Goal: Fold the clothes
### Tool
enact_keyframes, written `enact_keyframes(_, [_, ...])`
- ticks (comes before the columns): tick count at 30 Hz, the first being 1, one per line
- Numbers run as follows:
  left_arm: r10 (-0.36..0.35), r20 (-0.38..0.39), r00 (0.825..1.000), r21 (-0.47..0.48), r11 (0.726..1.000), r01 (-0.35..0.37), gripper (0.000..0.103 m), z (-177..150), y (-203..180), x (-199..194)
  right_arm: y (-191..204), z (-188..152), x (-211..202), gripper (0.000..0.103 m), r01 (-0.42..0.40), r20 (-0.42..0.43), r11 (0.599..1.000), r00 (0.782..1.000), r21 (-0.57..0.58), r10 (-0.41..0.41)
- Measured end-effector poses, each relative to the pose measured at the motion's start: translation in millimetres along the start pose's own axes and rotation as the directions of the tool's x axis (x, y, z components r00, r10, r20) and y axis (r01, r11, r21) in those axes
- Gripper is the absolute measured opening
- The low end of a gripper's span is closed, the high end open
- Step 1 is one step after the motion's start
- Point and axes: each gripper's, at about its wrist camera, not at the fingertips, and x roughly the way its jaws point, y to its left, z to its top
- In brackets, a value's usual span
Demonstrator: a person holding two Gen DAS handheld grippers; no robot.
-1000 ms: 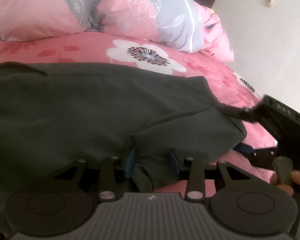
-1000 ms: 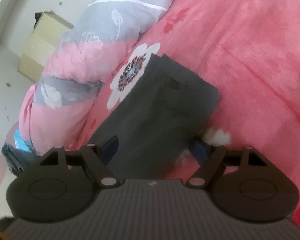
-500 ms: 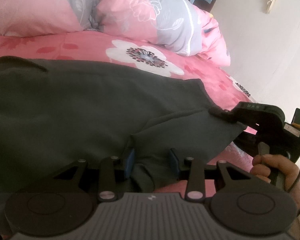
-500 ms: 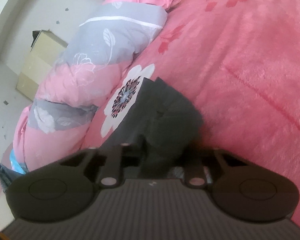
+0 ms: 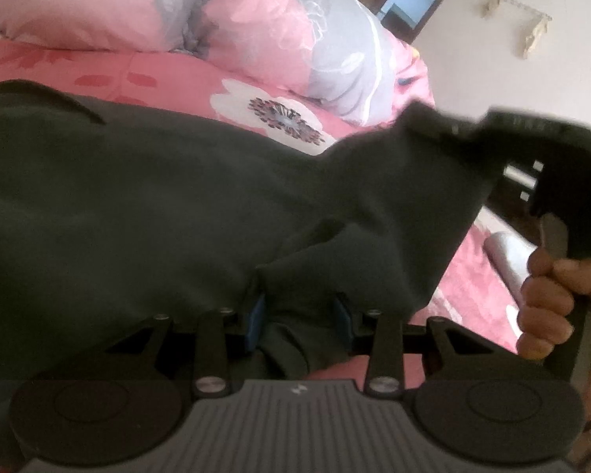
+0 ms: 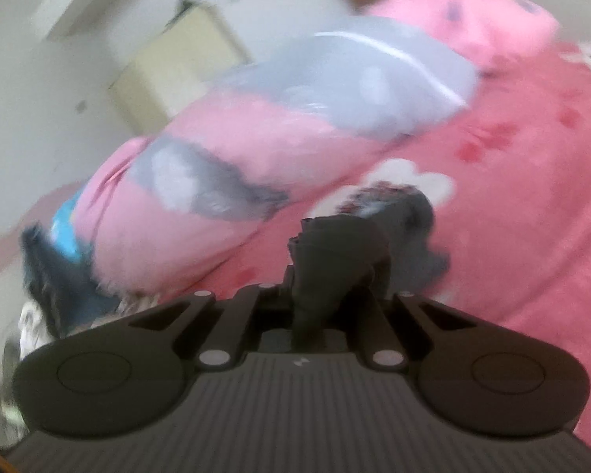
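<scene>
Gripping the dark garment, the left hand-held gripper pinches its near edge while the right hand-held gripper clamps a lifted corner.

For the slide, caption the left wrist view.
Both tongs, left and right, grip the dark garment over the pink bedspread.

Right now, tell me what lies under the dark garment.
Under the dark garment lies the pink floral bedspread, visible around its edges. Whatever sits beneath its middle is covered.
</scene>
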Motion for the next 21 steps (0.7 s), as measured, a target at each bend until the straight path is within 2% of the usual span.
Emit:
enact_keyframes(3, [0.027,0.042,0.999,0.01,1.0,-0.028,0.046,2,1,-14,34,2,4,0.004,-0.056,-0.028,0.994,0.998,-0.093,0.053])
enact_keyframes(8, [0.033,0.113,0.993,-0.001,0.999,-0.033,0.046,7,14,-43,83,-6,12,0.004,-0.145,-0.085,0.969,0.988,-0.2,0.13])
enact_keyframes(13, [0.03,0.19,0.981,-0.009,1.0,-0.029,0.046,7,33,-78,118,-22,20,0.004,-0.205,-0.135,0.938,0.976,-0.278,0.173])
enact_keyframes(18, [0.102,0.276,0.956,-0.076,0.994,-0.085,0.046,1,67,-123,143,-41,29,0.004,-0.253,-0.182,0.916,0.962,-0.31,0.204])
enact_keyframes(21, [0.179,0.322,0.93,-0.143,0.98,-0.139,0.046,-4,91,-152,159,-54,34,0.004,-0.274,-0.204,0.897,0.955,-0.346,0.213])
